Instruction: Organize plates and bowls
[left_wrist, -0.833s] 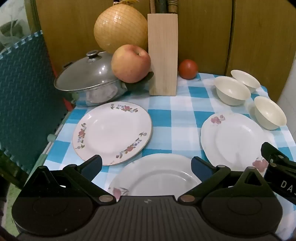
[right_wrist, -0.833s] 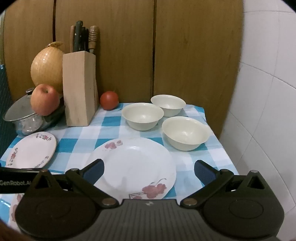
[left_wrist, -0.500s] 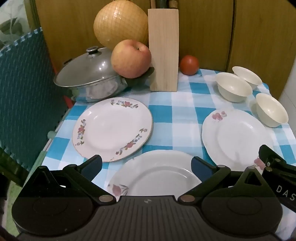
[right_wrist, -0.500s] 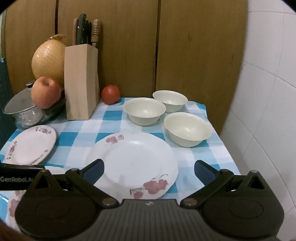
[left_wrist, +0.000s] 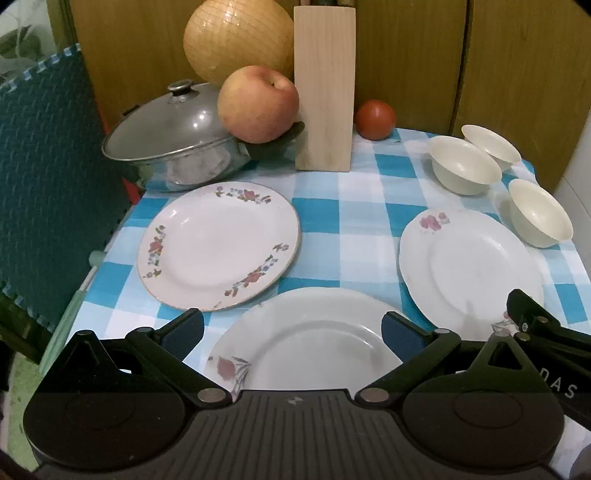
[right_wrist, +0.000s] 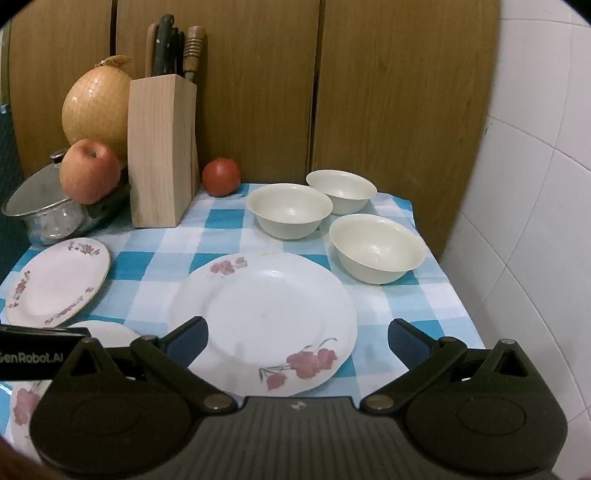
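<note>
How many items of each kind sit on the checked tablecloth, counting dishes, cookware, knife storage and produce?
White floral plates: 3 (gold-rimmed one, near one, right one)
Cream bowls: 3 ()
Lidded steel pot: 1
Wooden knife block: 1
Red-yellow apple: 1
Red tomato: 1
Netted yellow pomelo: 1
Total: 11

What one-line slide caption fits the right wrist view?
Open right gripper hovers over a floral plate, three cream bowls behind on the checked cloth.
</note>
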